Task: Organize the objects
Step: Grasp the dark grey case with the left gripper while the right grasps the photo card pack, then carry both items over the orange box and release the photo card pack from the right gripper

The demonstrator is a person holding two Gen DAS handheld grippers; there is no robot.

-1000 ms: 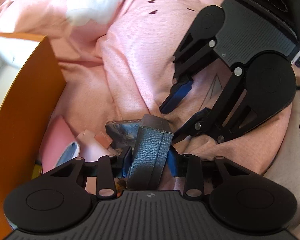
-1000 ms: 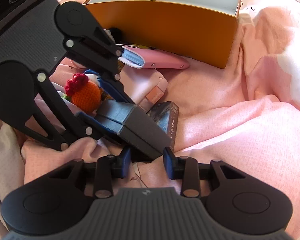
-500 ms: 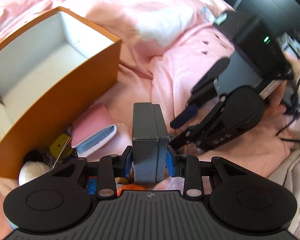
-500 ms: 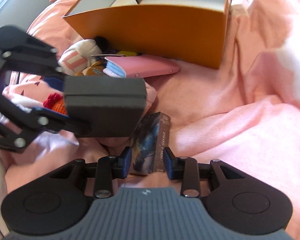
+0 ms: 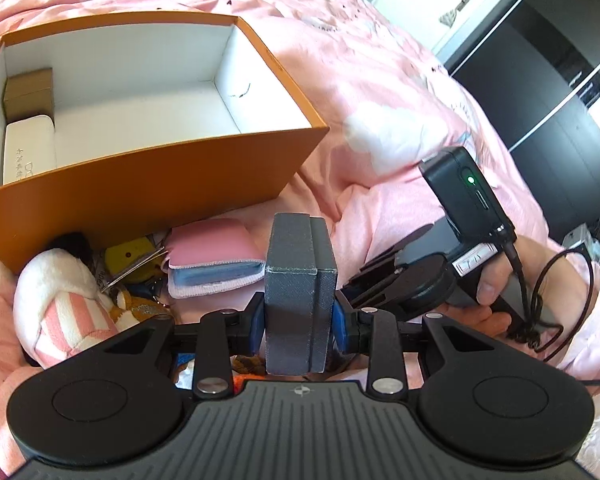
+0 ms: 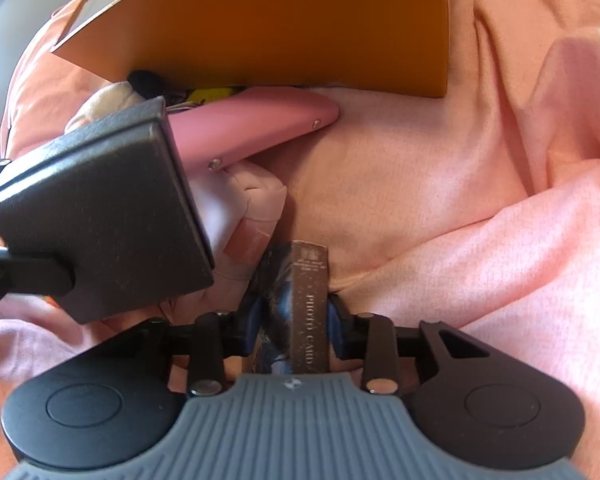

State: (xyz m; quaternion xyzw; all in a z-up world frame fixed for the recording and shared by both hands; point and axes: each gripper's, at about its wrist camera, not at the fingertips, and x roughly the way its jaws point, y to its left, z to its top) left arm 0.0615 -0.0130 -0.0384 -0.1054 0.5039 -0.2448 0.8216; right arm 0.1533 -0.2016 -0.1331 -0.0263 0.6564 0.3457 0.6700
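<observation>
Pink bedding [image 5: 400, 92] is spread over the bed, and dark cabinets are seen in the background. An orange box [image 5: 148, 184] with a white interior is set on the bedding, the largest item in view. Inside it, at its far left end, a white case [image 5: 28, 148] printed with unreadable characters and a small tan box [image 5: 28, 88] are kept. Against the box's front wall a striped plush toy [image 5: 60, 304], a pink pouch [image 5: 212, 260] and a yellow toy [image 5: 130, 256] are piled. A grey case [image 5: 300, 280] is clamped upright in the left tongs [image 5: 298, 322], in front of the orange box. A card pack [image 6: 300, 304] lettered "PHOTO CARD" on its spine is gripped by the right tongs [image 6: 290, 326], closed on its sides, in front of the box. Half a second ago that pack was merely framed by wider tongs, and the left tongs have since been raised, so that more of the box's interior is seen.
</observation>
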